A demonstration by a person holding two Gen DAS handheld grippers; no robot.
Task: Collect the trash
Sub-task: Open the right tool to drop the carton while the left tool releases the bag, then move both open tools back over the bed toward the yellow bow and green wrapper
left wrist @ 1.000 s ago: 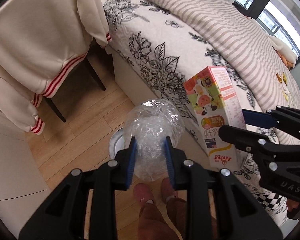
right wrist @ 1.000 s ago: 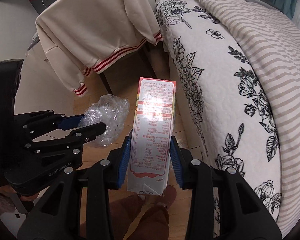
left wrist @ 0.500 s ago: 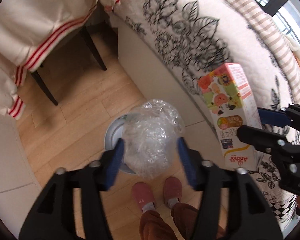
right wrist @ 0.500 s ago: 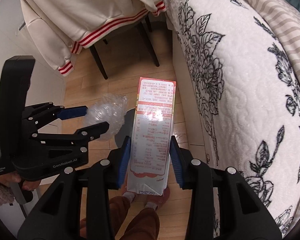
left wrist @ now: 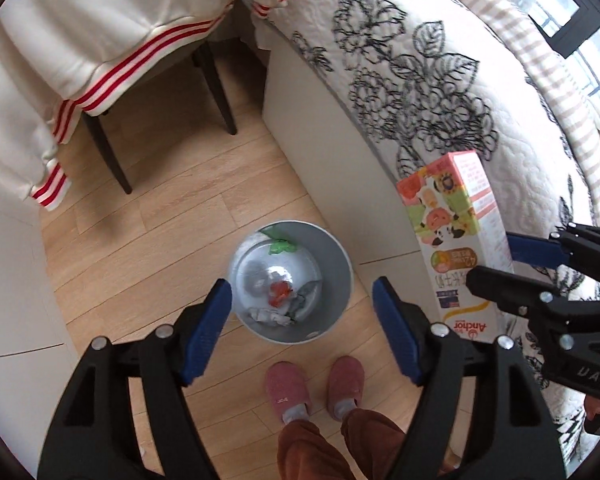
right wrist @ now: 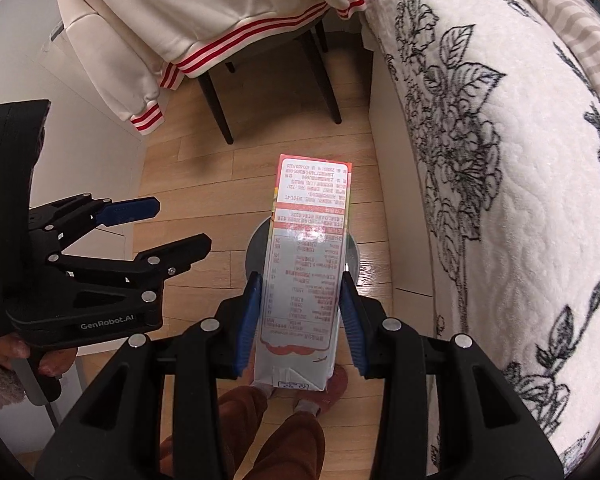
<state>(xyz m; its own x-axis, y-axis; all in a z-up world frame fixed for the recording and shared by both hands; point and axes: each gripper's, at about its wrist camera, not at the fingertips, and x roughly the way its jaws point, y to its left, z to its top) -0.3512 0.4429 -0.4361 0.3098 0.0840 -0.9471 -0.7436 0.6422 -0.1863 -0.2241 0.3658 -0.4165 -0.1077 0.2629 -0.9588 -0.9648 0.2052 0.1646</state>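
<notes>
Released since half a second ago: crumpled clear plastic wrap, gone from left gripper point(left wrist: 302, 330), jaws spread wide above round grey metal trash bin point(left wrist: 332, 256). Right gripper point(right wrist: 300, 320): clamped on tall printed milk carton point(right wrist: 304, 264), above bin.

wood floor point(left wrist: 172, 232) (trash bin point(left wrist: 336, 256), chair point(left wrist: 216, 84))

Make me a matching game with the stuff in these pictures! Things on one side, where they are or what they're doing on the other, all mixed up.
Things:
1. milk carton
2. left gripper
3. trash bin
4. sweatshirt

Places or states:
A. open and holding nothing
B. draped over a chair
C. on the wooden floor beside the bed
D. clamped in the right gripper

Pairs: 1-D, 2-A, 3-C, 4-B
</notes>
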